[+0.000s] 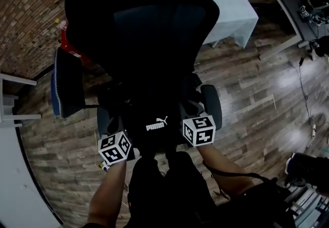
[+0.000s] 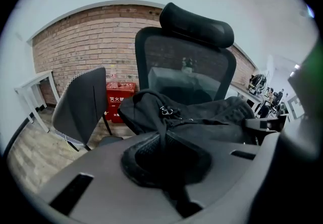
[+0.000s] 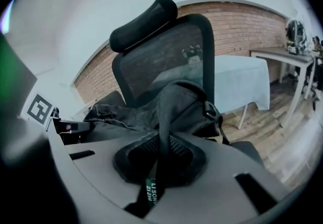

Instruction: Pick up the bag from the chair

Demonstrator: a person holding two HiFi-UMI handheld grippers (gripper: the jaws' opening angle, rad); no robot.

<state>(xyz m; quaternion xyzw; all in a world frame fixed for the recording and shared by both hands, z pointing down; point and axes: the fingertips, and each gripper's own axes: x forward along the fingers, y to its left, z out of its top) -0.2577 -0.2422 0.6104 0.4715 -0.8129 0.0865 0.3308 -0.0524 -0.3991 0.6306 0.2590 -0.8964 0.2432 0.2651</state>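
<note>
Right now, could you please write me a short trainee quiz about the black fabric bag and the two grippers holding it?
1. True or false: the left gripper is open and empty.
2. What does the right gripper clamp? A: a strap of the black fabric bag; B: a water bottle; C: nothing.
3. Fill in: the bag's white logo reads ____.
Key: 1 false, it is shut on the bag; 2 A; 3 PUMA.
</note>
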